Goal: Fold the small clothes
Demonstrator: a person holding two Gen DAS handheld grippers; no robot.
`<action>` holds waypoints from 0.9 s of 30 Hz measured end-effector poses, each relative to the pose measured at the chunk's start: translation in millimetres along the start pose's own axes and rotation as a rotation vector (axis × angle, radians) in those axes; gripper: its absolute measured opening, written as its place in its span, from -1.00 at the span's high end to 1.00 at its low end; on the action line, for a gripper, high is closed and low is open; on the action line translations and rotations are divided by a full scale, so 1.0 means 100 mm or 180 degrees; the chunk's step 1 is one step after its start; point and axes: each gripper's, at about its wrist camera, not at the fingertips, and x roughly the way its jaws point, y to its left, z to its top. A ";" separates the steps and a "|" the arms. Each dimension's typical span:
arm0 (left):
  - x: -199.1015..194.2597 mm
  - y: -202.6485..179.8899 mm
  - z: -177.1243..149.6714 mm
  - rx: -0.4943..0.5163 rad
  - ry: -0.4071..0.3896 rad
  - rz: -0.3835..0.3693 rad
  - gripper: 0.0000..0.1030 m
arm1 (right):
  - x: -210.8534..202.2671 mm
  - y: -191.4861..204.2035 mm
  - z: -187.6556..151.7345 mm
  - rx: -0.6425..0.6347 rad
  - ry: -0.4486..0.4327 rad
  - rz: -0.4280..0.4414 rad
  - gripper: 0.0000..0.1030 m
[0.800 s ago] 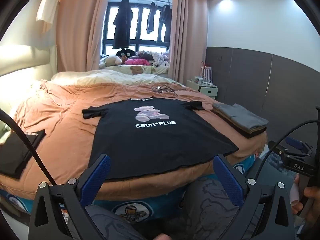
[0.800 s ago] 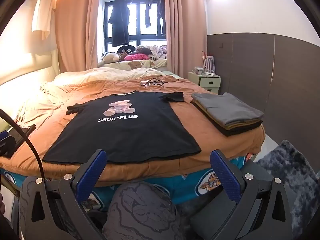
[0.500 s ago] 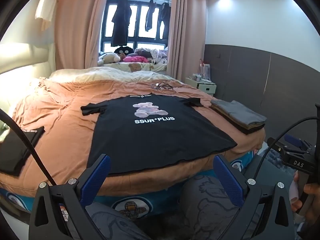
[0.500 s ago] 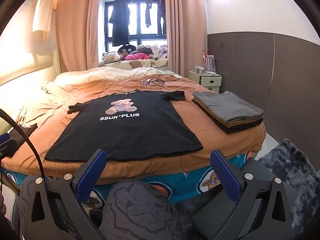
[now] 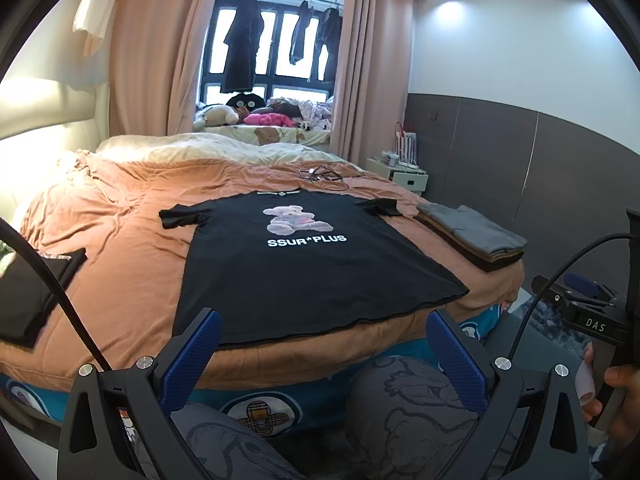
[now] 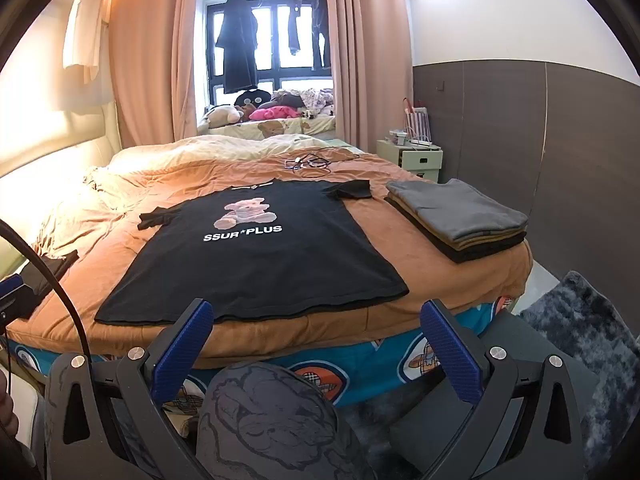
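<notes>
Two grippers, both spread wide and empty, short of your bed.
Your left gripper (image 5: 322, 338) and right gripper (image 6: 316, 330) face the black T-shirt (image 5: 304, 256) lying flat mid-bed; only the right view shows the rug (image 6: 588, 332), only the left your right hand (image 5: 622, 396).

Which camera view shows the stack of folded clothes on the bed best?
The right wrist view: the stack of folded clothes appears large, with its layers visible. In the left wrist view the same stack is smaller, nearer the right side.
</notes>
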 end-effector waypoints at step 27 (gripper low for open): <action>-0.40 -0.11 0.09 0.0007 -0.0181 -0.0079 -0.99 | -0.21 -0.09 0.03 0.0042 -0.0166 -0.0022 -1.00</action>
